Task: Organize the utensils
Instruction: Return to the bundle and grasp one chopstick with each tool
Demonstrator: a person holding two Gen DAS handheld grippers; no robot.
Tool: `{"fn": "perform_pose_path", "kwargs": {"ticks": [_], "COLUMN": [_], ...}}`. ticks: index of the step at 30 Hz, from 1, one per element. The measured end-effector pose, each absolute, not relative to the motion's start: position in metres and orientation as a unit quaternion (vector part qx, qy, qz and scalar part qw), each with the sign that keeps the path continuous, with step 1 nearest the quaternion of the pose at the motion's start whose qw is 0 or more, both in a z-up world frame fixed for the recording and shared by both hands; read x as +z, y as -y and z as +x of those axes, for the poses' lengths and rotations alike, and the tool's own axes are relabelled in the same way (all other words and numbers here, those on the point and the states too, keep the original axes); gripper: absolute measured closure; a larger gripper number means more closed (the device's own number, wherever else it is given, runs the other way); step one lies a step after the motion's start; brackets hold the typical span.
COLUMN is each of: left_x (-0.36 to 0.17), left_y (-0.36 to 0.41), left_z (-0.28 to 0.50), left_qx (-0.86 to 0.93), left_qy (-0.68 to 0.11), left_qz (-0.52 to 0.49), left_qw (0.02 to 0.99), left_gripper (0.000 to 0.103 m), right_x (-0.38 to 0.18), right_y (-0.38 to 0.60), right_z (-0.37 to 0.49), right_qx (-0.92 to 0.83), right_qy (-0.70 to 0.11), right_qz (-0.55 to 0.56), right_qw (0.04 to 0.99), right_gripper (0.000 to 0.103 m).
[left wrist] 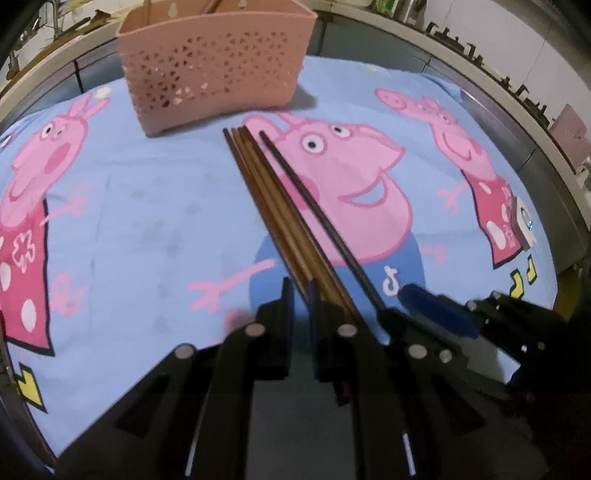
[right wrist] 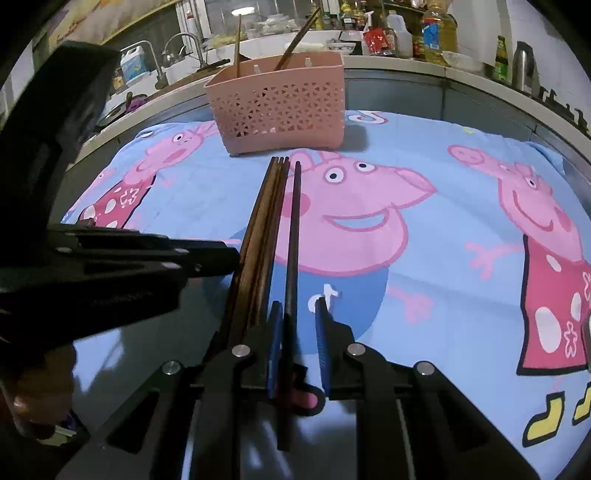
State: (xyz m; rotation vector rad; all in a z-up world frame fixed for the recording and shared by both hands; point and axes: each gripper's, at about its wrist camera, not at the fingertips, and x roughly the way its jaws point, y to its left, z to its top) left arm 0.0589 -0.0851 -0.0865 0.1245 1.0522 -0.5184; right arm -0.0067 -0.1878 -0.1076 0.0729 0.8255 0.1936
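Observation:
Several brown wooden chopsticks (left wrist: 269, 199) lie in a bundle on the blue cartoon-pig cloth (left wrist: 129, 206), with one darker chopstick (left wrist: 317, 218) a little apart on their right. My left gripper (left wrist: 301, 295) is open, its fingers straddling the left edge of the bundle near its near end. My right gripper (right wrist: 297, 314) is open around the single dark chopstick (right wrist: 293, 236), which lies between its blue pads; the bundle (right wrist: 262, 229) lies just left. A pink perforated utensil basket (left wrist: 214, 70) stands beyond the chopstick tips and shows in the right wrist view (right wrist: 277, 103), holding two upright chopsticks.
The cloth covers a table whose grey edge (left wrist: 517, 147) curves around it. Behind it, a kitchen counter holds a sink faucet (right wrist: 184, 44) and several bottles (right wrist: 436, 33). The left gripper's body (right wrist: 110, 266) reaches in from the left of the right wrist view.

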Motion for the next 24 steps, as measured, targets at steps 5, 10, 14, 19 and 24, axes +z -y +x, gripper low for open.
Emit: {"fn": "perform_pose_path", "kwargs": {"ticks": [5, 10, 14, 19, 24], "left_x": [-0.088, -0.088, -0.088, -0.087, -0.087], "left_y": [0.094, 0.088, 0.072, 0.033, 0.021], "left_z": [0.060, 0.058, 0.056, 0.055, 0.065], "left_qx": [-0.233, -0.228, -0.210, -0.186, -0.173], "left_qy": [-0.490, -0.484, -0.478, -0.484, -0.492], "left_qz": [0.080, 0.085, 0.091, 0.078, 0.071], "left_qw": [0.836, 0.841, 0.848, 0.851, 0.850], "left_gripper": [0.091, 0.092, 0.095, 0.095, 0.095], "right_x": [-0.108, -0.110, -0.110, -0.110, -0.107], "right_y": [0.187, 0.187, 0.191, 0.203, 0.195], "right_z": [-0.006, -0.004, -0.004, -0.003, 0.016], "right_qx": [0.093, 0.094, 0.070, 0.056, 0.068], "right_qy": [-0.399, -0.398, -0.391, -0.393, -0.405], "right_qz": [0.037, 0.033, 0.025, 0.028, -0.002], "right_qw": [0.912, 0.912, 0.917, 0.917, 0.912], "right_gripper": [0.103, 0.103, 0.103, 0.103, 0.103]}}
